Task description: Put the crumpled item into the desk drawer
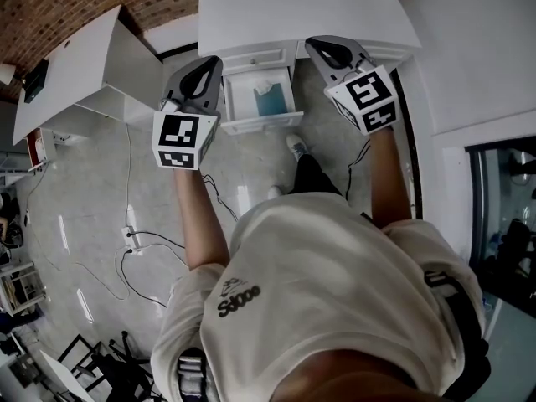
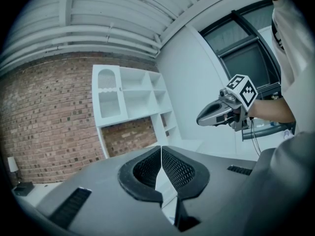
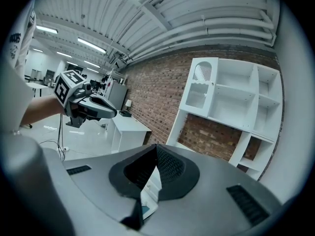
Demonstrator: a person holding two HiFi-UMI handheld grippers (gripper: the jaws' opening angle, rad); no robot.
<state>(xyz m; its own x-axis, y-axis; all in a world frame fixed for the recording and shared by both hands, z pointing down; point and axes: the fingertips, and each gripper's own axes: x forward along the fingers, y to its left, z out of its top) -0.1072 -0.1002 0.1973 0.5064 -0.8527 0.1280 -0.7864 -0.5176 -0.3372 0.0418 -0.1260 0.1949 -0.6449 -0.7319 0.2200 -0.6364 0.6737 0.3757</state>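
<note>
While both my arms are up in front of the desk [image 1: 293,11], my left gripper [image 1: 211,65] is clenched, pads meeting tip to tip with nothing between them. Its own view shows that plainly. My right gripper [image 1: 318,47] is the same, pressed together and empty, as its own view shows. Neither gripper touches anything.

The crumpled item [image 1: 270,100] is teal. It lies inside the open drawer [image 1: 261,125], toward the right half, on the drawer bottom. The drawer is pulled out of the white desk at 12 o'clock in the head view. My left gripper sits at 9 o'clock of the drawer and my right gripper at 2 o'clock. The drawer is between them, and both are clear of it.

One shoe [image 1: 296,146] stands on the grey floor [image 1: 92,182] at 6 o'clock of the drawer. Cables [image 1: 134,243] trail over the floor at 8 o'clock. A second desk [image 1: 84,69], also white, is at 10 o'clock.

In the left gripper view my right gripper [image 2: 201,120] shows at 2 o'clock, marker cube on top. A white shelf unit [image 2: 130,100] stands against a brick wall [image 2: 44,122] at 11 o'clock. In the right gripper view my left gripper [image 3: 114,113] shows at 9 o'clock and the shelf unit [image 3: 231,102] at 2 o'clock.
</note>
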